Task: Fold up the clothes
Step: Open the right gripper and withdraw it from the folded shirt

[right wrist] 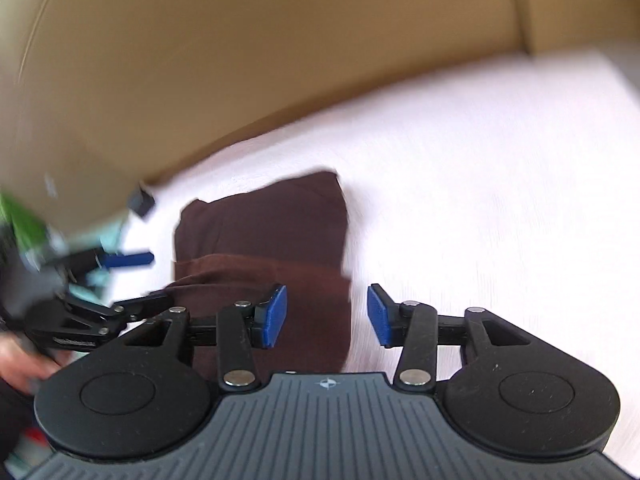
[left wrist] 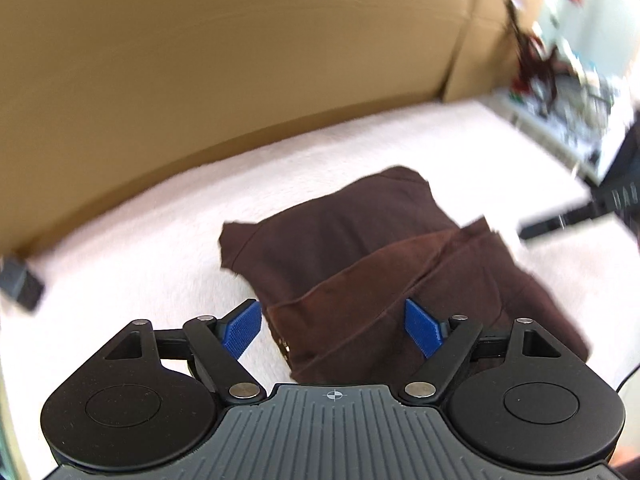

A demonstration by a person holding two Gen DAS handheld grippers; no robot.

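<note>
A dark brown garment (left wrist: pixel 360 248) lies folded into a compact bundle on the white fuzzy surface (left wrist: pixel 140 248). My left gripper (left wrist: pixel 334 330) is open and empty, just above the garment's near edge. In the right wrist view the same garment (right wrist: pixel 264 232) lies ahead and to the left. My right gripper (right wrist: pixel 327 316) is open and empty over the garment's right edge. The left gripper (right wrist: pixel 132 280) shows at the left of that view, open, its lower finger at the garment's left edge.
A tan cardboard wall (left wrist: pixel 200 60) stands along the far side of the surface. A small dark block (left wrist: pixel 20 284) lies at the far left edge. A cluttered shelf (left wrist: pixel 560 92) is at the back right. The white surface (right wrist: pixel 500 180) extends to the right of the garment.
</note>
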